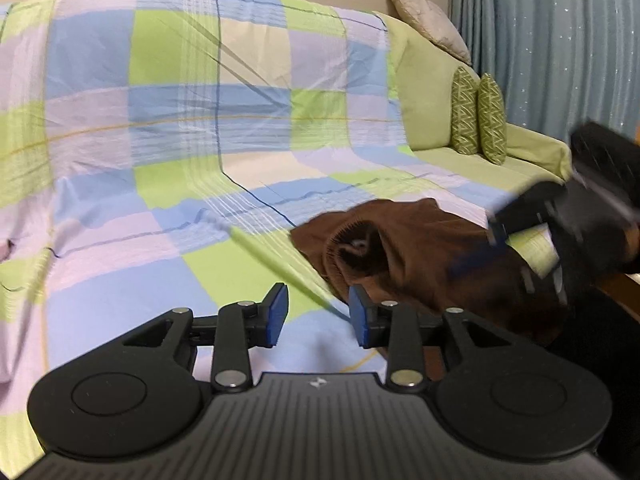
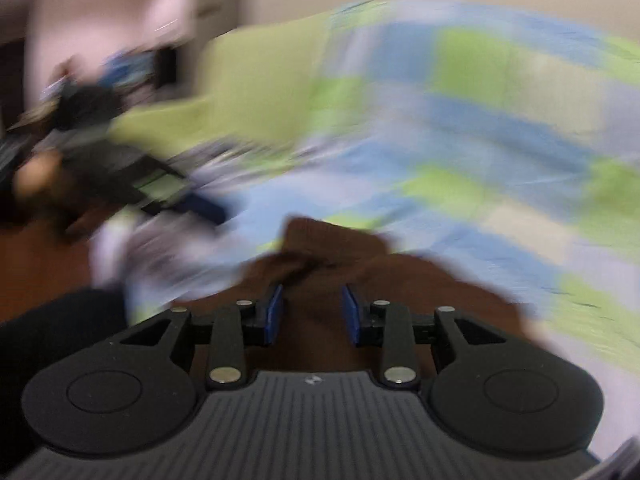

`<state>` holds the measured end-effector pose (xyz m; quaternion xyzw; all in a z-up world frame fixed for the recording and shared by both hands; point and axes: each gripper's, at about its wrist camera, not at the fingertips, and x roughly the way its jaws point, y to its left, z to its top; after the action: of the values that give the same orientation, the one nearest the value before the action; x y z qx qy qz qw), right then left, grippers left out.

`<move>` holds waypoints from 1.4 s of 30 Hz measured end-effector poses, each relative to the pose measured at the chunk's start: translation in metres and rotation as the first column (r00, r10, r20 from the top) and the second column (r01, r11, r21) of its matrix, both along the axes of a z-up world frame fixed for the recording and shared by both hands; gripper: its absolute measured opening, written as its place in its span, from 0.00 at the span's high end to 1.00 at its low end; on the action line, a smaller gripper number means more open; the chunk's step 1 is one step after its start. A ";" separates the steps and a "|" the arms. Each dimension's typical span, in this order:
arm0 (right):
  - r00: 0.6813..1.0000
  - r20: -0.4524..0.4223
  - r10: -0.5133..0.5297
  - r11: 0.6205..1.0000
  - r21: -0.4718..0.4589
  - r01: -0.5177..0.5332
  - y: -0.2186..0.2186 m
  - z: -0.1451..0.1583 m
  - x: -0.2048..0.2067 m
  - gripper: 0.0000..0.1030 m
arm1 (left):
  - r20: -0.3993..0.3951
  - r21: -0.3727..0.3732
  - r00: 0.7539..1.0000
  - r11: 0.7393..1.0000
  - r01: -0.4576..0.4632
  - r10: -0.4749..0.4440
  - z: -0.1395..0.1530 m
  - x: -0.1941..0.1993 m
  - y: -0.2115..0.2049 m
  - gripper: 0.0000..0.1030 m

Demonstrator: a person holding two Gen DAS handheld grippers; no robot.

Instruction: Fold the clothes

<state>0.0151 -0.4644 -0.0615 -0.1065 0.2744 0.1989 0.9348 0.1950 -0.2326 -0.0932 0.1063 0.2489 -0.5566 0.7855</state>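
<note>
Brown knit garment (image 1: 420,248) lies bunched on the checked sheet (image 1: 160,160) at the sofa's front edge. Left gripper (image 1: 318,316) stands partly open, nothing between the pads; right gripper (image 2: 312,314) is narrow-open over the knit, contact unclear through blur. Advice: spread it flat, then pinch one layer at an edge.

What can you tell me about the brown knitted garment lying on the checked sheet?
The brown knitted garment is a crumpled heap of soft dark-brown fabric on the checked sheet. A ribbed, tube-like opening faces the left wrist camera. In the blurred right wrist view, the right gripper has fabric between its parted pads; whether they touch it is unclear.
</note>
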 end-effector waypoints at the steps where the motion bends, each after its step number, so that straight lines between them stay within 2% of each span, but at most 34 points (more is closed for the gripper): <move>1: 0.999 -0.017 0.030 0.999 -0.017 -0.030 0.006 -0.003 -0.002 0.73 | -0.002 -0.007 1.000 1.000 0.002 -0.002 0.002 0.001 -0.001 0.61; 3: 1.000 -0.012 0.014 1.000 0.009 -0.014 0.004 -0.003 -0.010 0.73 | -0.004 -0.011 1.000 1.000 0.026 -0.026 0.006 0.000 -0.011 0.56; 6: 0.992 0.047 -0.114 0.984 0.144 0.106 -0.019 0.012 -0.024 0.73 | -0.036 0.009 0.996 0.997 0.083 -0.082 0.006 -0.003 -0.039 0.55; 9: 0.963 0.061 -0.264 0.951 0.185 0.249 -0.041 0.017 -0.030 0.68 | -0.154 0.006 0.978 0.989 0.147 -0.144 -0.001 0.000 -0.072 0.52; 11: 0.948 0.037 -0.315 0.938 0.163 0.305 -0.048 0.012 -0.030 0.68 | -0.238 0.016 0.957 0.984 0.177 -0.168 -0.010 0.003 -0.087 0.52; 13: 0.949 0.006 -0.315 0.941 0.131 0.311 -0.047 0.001 -0.030 0.68 | -0.273 0.067 0.949 0.980 0.185 -0.161 -0.019 0.002 -0.095 0.56; 14: 0.951 0.000 -0.310 0.943 0.127 0.308 -0.046 -0.003 -0.030 0.68 | -0.290 0.092 0.944 0.977 0.190 -0.156 -0.023 0.002 -0.099 0.71; 15: 0.952 -0.006 -0.305 0.945 0.125 0.303 -0.044 -0.006 -0.032 0.67 | -0.300 0.109 0.943 0.977 0.183 -0.144 -0.025 0.001 -0.099 0.77; 18: 0.943 0.011 -0.332 0.933 0.151 0.327 -0.048 -0.008 -0.042 0.64 | -0.345 0.089 0.935 0.989 0.118 -0.080 -0.025 -0.002 -0.075 0.82; 21: 0.920 0.030 -0.392 0.903 0.204 0.378 -0.061 -0.001 -0.052 0.54 | -0.355 0.084 0.934 0.994 0.074 -0.039 -0.025 -0.010 -0.056 0.82; 26: 0.888 0.032 -0.459 0.865 0.244 0.438 -0.086 0.002 -0.042 0.54 | -0.360 0.080 0.932 0.995 0.066 -0.033 -0.026 -0.011 -0.058 0.78; 27: 0.882 0.034 -0.470 0.858 0.250 0.448 -0.091 0.003 -0.039 0.54 | -0.345 0.083 0.938 0.994 0.066 -0.034 -0.020 -0.007 -0.060 0.74; 31: 0.859 0.044 -0.510 0.837 0.257 0.484 -0.108 0.007 -0.025 0.54 | -0.251 0.048 0.968 0.999 0.018 -0.006 0.003 -0.001 -0.064 0.75; 33: 0.863 0.045 -0.503 0.843 0.246 0.478 -0.113 0.006 -0.016 0.54 | -0.206 0.003 0.978 1.000 0.023 -0.022 0.011 -0.005 -0.068 0.76; 35: 0.871 0.043 -0.489 0.853 0.232 0.467 -0.115 0.003 -0.007 0.54 | -0.198 -0.018 0.978 0.997 0.069 -0.071 0.012 -0.010 -0.081 0.76; 38: 0.890 0.003 -0.455 0.872 0.201 0.445 -0.120 -0.009 0.019 0.54 | -0.200 0.056 0.973 0.990 0.128 -0.115 -0.006 -0.013 -0.106 0.76; 40: 0.891 -0.023 -0.454 0.874 0.182 0.450 -0.126 -0.017 0.029 0.55 | -0.210 0.120 0.972 0.984 0.131 -0.104 -0.025 -0.009 -0.111 0.76; 42: 0.881 -0.035 -0.472 0.869 0.153 0.471 -0.136 -0.025 0.036 0.57 | -0.249 0.116 0.965 0.986 0.117 -0.085 -0.040 0.000 -0.105 0.85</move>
<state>0.0513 -0.6008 -0.0863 0.0371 0.2741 -0.0143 0.9609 0.1953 -0.3381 -0.1329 0.1008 0.3730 -0.5873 0.7112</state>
